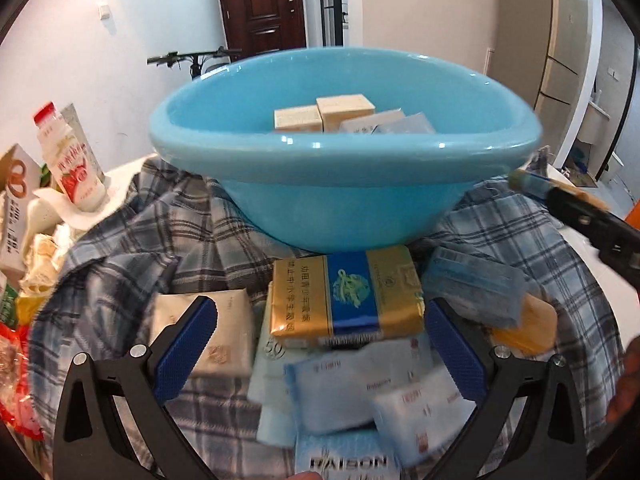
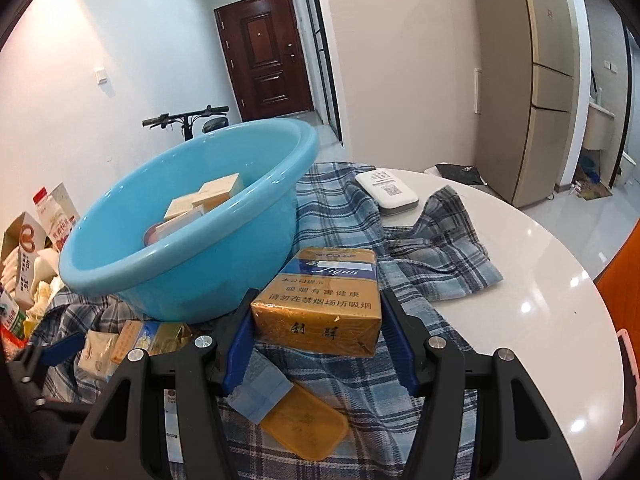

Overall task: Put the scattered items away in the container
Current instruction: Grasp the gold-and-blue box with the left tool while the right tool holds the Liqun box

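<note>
Right wrist view: the right gripper (image 2: 316, 344) clamps a gold Liqun cigarette pack (image 2: 320, 304); beneath it lie a blue packet (image 2: 260, 392) and yellow case (image 2: 308, 428). Ahead-left, the blue basin (image 2: 192, 256) holds several boxes. The left gripper (image 1: 320, 344) gapes over remaining packs.

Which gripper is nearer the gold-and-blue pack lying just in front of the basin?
Left. The left gripper hangs open right over the gold-and-blue pack. The right gripper is off to its side, shut on a Liqun pack.
</note>
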Available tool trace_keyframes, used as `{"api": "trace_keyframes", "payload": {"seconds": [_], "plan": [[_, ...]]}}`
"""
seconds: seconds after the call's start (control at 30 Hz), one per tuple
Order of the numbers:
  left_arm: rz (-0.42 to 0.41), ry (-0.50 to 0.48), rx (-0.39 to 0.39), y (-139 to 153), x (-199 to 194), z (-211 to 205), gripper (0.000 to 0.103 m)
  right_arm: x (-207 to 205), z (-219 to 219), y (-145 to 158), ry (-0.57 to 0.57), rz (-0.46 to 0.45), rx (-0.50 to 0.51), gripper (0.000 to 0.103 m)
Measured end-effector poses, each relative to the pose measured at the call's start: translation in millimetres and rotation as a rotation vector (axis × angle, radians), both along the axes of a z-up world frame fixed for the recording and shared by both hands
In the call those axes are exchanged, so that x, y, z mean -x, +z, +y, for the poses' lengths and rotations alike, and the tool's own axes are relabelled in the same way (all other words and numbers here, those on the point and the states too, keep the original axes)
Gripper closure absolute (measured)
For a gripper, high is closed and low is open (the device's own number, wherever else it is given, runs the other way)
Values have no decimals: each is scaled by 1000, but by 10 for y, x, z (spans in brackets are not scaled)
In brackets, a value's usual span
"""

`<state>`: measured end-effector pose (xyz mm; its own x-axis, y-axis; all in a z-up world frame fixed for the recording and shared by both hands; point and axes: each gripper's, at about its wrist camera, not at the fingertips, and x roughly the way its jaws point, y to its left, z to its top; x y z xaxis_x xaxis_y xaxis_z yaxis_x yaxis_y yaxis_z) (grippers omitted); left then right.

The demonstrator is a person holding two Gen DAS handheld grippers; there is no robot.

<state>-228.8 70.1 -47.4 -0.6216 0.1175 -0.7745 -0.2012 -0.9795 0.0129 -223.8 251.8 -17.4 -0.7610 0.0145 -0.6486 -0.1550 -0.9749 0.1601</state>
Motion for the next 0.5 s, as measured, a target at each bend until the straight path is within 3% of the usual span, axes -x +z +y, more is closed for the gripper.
{"api": "trace_keyframes", "payload": {"seconds": [0.2, 0.5], "plan": [[-86, -16, -177, -180, 130, -135, 0, 9, -29, 9, 11, -2, -2, 42], [-85, -34, -206, -195, 117, -120, 0, -4, -63, 18, 15, -1, -19, 42]]}}
